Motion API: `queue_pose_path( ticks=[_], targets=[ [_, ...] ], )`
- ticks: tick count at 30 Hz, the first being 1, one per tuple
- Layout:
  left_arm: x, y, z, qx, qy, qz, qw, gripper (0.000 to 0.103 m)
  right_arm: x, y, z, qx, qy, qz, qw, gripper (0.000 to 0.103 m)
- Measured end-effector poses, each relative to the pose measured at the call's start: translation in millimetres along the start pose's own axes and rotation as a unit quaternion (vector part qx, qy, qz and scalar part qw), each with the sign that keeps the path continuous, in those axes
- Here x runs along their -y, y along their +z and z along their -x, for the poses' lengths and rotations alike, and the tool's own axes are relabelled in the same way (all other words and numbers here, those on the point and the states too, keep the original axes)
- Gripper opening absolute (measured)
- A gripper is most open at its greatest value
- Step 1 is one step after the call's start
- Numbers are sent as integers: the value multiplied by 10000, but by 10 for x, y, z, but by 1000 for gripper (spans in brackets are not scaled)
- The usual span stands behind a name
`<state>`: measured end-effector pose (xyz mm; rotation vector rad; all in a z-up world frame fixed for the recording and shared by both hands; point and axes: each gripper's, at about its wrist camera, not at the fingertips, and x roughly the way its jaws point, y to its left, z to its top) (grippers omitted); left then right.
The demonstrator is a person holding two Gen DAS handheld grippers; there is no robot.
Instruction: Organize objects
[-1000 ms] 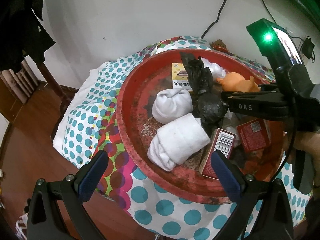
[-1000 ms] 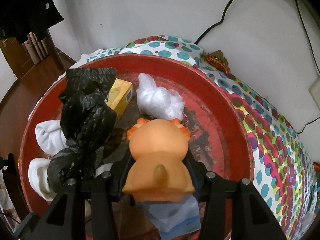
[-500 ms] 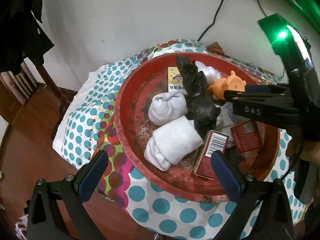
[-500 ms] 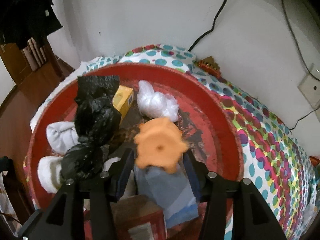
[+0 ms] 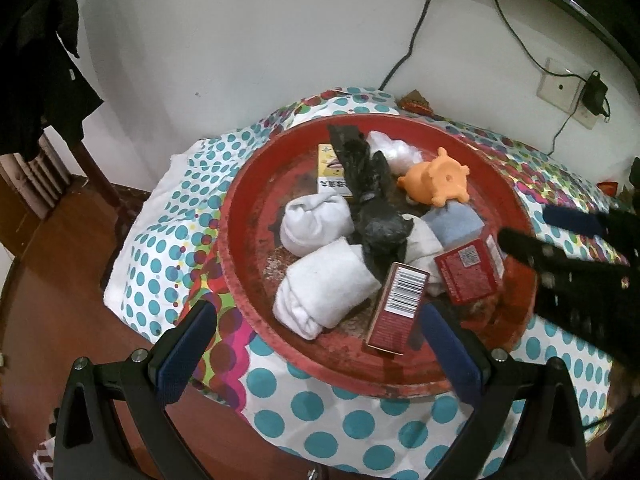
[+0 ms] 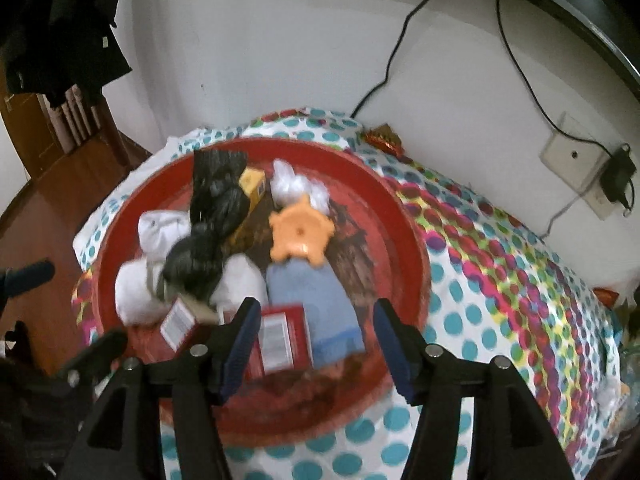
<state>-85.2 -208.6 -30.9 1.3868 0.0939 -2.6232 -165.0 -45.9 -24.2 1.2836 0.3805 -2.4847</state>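
A: Blue-padded fingers of the left claw (image 5: 316, 344) stand wide apart at the near edge, holding nothing, just short of the red tray (image 5: 256, 184).

B: Right claw status?

A: The right claw (image 6: 314, 338) is also spread wide and holds nothing. Its fingers hang over the near rim of the tray; the view is blurred.

B: List the tray contents, nearest first.

A: Nearest lies a dark red box with a barcode (image 5: 398, 308), propped on edge. Beside it to the right sits a second red box with a QR code (image 5: 466, 272). Left of both lies a rolled white sock (image 5: 326, 286), with another white sock bundle (image 5: 314, 224) just behind it. A black plastic bag (image 5: 372, 208), twisted and knotted, lies across the middle, touching the socks. A pale blue cloth (image 5: 456, 226) lies right of the bag.

B: And the far half?

A: An orange toy pig (image 5: 438, 182) rests tipped over, its underside showing, touching the far end of the blue cloth. Behind it are a white plastic bag (image 5: 394, 152) and a yellow box (image 5: 330, 170). The tray stands on a worktop under a polka-dot cloth (image 5: 168, 240).
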Motion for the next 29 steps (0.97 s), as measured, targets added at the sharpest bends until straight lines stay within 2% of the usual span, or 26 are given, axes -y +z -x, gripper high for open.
queue_pose_path(
  ticks=[11, 19, 25, 29],
  targets=[
    [108, -29, -11, -62, -36, -72, 9999, 102, 16, -445, 89, -117, 12, -225, 9997, 64],
    [102, -31, -45, -137, -83, 12, 9999, 102, 103, -531, 12, -259, 85, -352, 9990, 65],
    [166, -58, 18, 127, 3, -208, 9997, 102, 61, -563, -30, -330, 122, -294, 9989, 65],
    [207, -49, 26, 107, 35, -262, 9996, 102, 43, -569, -44, -366, 116, -257, 9989, 65]
  ],
)
